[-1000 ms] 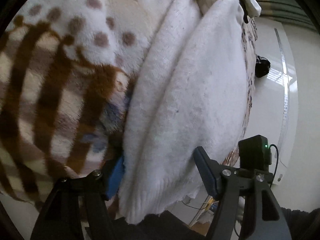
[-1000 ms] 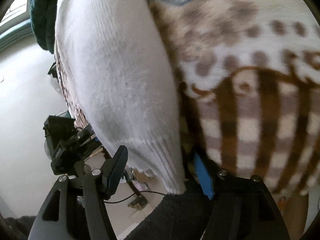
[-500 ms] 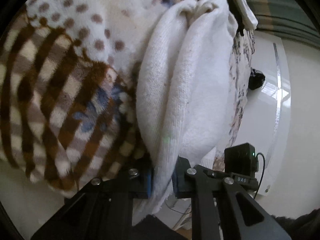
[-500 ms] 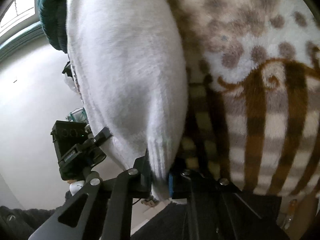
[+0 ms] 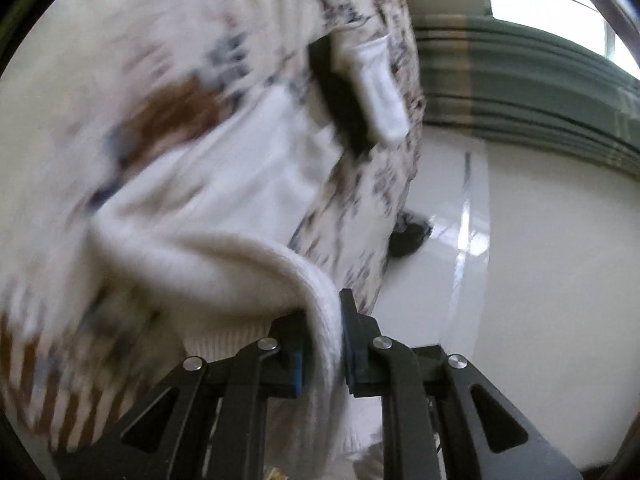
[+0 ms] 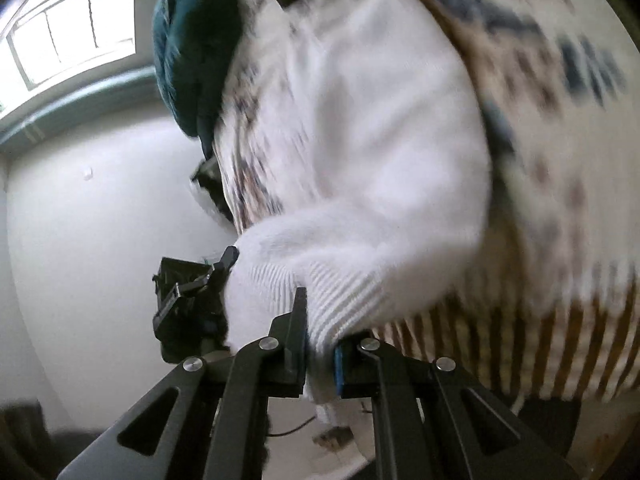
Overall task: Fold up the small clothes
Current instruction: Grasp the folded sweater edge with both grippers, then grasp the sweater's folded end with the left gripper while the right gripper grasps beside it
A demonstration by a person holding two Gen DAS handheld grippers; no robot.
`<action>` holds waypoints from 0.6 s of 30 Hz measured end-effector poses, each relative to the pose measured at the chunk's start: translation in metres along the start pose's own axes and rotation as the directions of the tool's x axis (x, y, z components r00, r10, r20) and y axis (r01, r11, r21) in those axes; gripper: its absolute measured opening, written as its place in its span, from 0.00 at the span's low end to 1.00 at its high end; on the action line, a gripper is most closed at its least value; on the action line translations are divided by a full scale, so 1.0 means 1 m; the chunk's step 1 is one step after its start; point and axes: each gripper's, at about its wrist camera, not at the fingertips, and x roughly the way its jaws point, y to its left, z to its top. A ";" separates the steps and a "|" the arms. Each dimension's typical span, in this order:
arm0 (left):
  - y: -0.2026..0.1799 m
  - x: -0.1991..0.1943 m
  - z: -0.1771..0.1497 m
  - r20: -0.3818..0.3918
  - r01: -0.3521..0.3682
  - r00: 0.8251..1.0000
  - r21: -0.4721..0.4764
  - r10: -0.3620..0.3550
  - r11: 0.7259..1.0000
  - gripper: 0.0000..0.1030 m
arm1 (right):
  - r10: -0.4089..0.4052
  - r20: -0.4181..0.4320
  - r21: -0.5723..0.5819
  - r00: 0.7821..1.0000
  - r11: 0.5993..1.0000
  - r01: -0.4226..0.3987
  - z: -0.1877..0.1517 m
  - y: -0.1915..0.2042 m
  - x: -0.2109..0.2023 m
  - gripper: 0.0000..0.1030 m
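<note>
We have both claws clenched on the white knit sweater [image 6: 360,152]: left gripper [image 5: 324,344] and right gripper [image 6: 320,344] each pinch its ribbed hem. Garment runs forward from both onto the patterned blanket [image 6: 560,240]; neither nearer.

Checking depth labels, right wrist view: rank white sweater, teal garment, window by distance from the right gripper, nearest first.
1. white sweater: ribbed hem clamped in the right gripper.
2. teal garment: upper left, beyond the sweater.
3. window: far upper-left corner.
</note>
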 end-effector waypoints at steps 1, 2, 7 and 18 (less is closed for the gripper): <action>-0.004 0.008 0.015 0.017 -0.007 1.000 0.012 0.007 1.000 0.12 | 0.000 0.026 -0.009 1.000 1.000 0.000 0.022 0.007 -0.006 0.09; -0.009 0.018 0.030 0.028 -0.014 1.000 0.021 0.013 1.000 0.12 | 0.004 0.063 -0.015 0.998 1.000 -0.003 0.047 0.016 -0.011 0.09; -0.011 0.082 0.117 0.000 -0.017 1.000 -0.010 0.017 1.000 0.33 | -0.022 0.168 0.017 0.985 1.000 0.019 0.171 0.033 -0.024 0.11; -0.037 0.081 0.171 0.044 -0.225 0.974 0.262 0.221 0.939 0.64 | -0.229 0.272 0.020 0.935 0.972 0.232 0.230 0.013 -0.034 0.62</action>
